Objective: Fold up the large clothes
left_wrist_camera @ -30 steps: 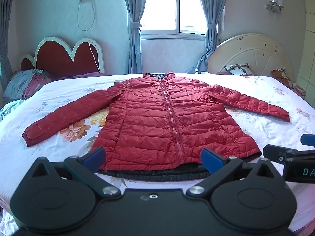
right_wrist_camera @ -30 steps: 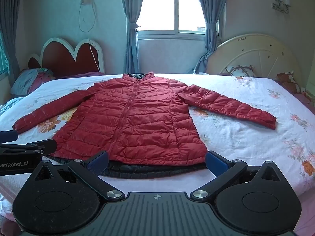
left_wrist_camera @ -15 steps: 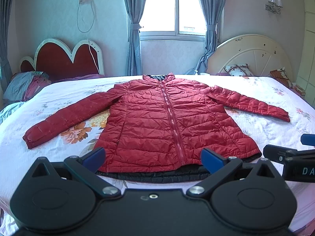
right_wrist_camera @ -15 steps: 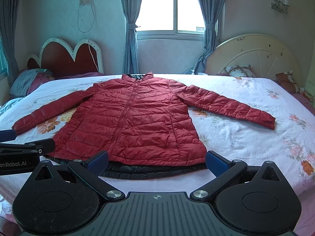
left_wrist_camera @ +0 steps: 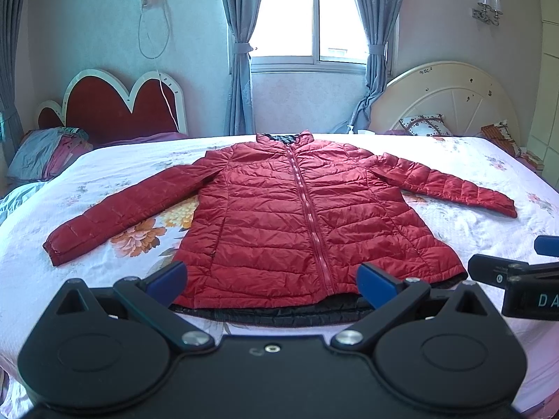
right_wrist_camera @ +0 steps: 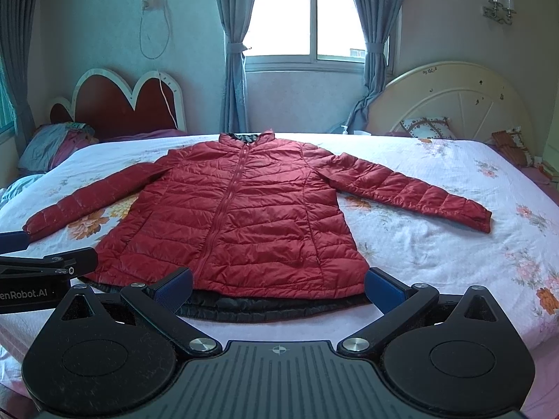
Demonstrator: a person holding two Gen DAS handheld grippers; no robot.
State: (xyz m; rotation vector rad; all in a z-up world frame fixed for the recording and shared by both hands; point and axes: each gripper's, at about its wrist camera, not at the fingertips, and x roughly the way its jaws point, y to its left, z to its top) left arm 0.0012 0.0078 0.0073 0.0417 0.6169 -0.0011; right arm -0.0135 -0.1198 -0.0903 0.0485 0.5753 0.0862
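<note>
A red quilted puffer jacket (left_wrist_camera: 300, 223) (right_wrist_camera: 237, 216) lies flat and zipped on the bed, collar toward the window, both sleeves spread out to the sides, black lining showing along the hem. My left gripper (left_wrist_camera: 272, 281) hovers open just in front of the hem, nothing between its blue-padded fingers. My right gripper (right_wrist_camera: 279, 286) is also open and empty, in front of the hem's right half. Each gripper shows at the edge of the other's view: the right gripper's finger (left_wrist_camera: 517, 276) at the right edge, the left gripper's finger (right_wrist_camera: 45, 269) at the left edge.
The bed (left_wrist_camera: 489, 181) has a white floral sheet. A red heart-shaped headboard (left_wrist_camera: 115, 104) and folded bedding (left_wrist_camera: 45, 153) sit at the left, a cream round headboard (left_wrist_camera: 450, 101) with a cushion (left_wrist_camera: 422, 125) at the right. Curtained window (left_wrist_camera: 307, 17) behind.
Both views have shifted very slightly; the jacket sits marginally lower in the frames. The jacket itself has not moved and both grippers stay open.
</note>
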